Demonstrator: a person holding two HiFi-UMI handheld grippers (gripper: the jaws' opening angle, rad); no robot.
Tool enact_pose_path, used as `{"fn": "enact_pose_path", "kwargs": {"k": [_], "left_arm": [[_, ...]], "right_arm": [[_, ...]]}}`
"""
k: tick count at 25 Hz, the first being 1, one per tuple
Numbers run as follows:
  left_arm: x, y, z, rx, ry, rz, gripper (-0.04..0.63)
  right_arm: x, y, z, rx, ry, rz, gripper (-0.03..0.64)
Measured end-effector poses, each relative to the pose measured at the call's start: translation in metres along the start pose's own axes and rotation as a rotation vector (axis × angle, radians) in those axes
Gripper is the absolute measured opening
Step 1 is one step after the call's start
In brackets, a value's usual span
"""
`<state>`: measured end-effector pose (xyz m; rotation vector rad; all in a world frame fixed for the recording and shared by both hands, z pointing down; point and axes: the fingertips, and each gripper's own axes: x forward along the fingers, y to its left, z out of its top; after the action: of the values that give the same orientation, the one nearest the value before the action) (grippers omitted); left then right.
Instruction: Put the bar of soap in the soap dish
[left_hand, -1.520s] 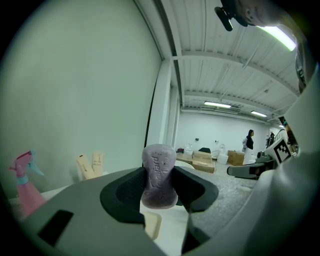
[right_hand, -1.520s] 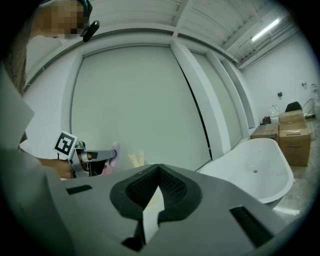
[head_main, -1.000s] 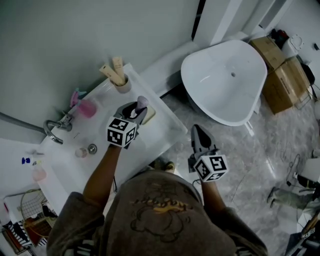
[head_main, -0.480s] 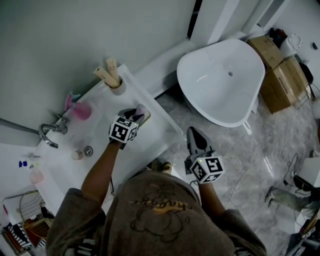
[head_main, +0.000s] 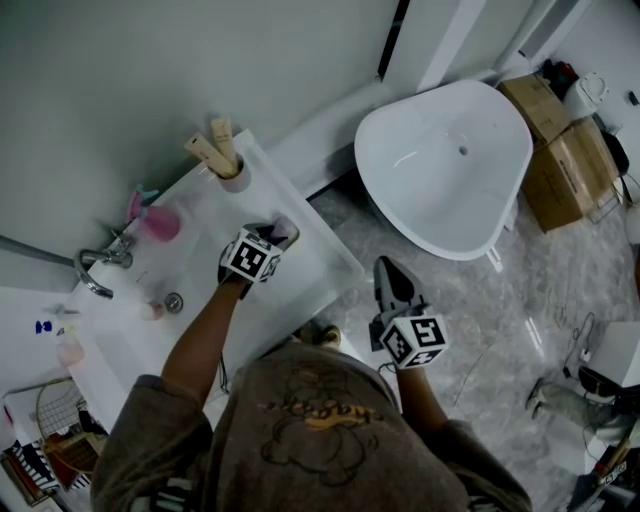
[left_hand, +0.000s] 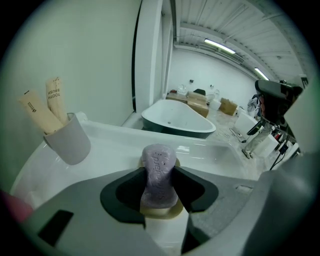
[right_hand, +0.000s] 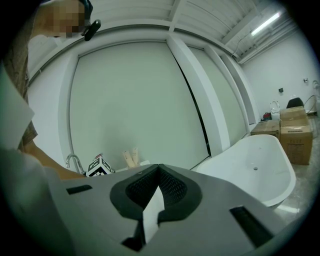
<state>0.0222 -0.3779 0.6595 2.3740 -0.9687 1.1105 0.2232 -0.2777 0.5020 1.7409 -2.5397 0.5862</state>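
Left gripper: the left gripper (left_hand: 159, 181) is clamped on the bar of soap (left_hand: 159, 170), with the dark pads pressing its two broad faces.
Soap: purple and standing on its narrow edge at the centre of the left gripper view. Its lower end is over the cream soap dish (left_hand: 157, 211).
Contact: I cannot tell whether the soap already touches the dish or hangs just above it.
Dish: it sits on the white counter (left_hand: 115, 145), right of the cup (left_hand: 69, 142) holding toothbrush packets. In the head view it lies close to the counter's lower-right edge.
Right gripper: the right gripper (right_hand: 159, 175) has its jaws together on nothing and is held over the floor at centre right of the head view, well apart from the work.
Risk, toppling: if released on edge, the bar will probably fall flat. It could then tip over the shallow rim onto the glossy counter.
Risk, sliding: soap is slick, so a skewed opening may drag it sideways with one pad.
Risk, dish: pressing down off-centre could shove or tilt the dish towards the nearby counter edge.
Risk, drop: opening while the bar hangs high invites a bounce out of the dish.
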Motion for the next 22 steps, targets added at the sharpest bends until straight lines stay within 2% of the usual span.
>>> {"fn": "enact_pose_path", "kwargs": {"k": [14, 22], "left_arm": [[0.013, -0.003, 0.000, 0.045, 0.062, 0.006, 0.172], [0.001, -0.003, 0.017, 0.031, 0.003, 0.012, 0.164]], "right_arm": [[0.011, -0.010, -0.004, 0.014, 0.018, 0.012, -0.003], [0.009, -0.011, -0.002, 0.017, 0.012, 0.011, -0.003]]}}
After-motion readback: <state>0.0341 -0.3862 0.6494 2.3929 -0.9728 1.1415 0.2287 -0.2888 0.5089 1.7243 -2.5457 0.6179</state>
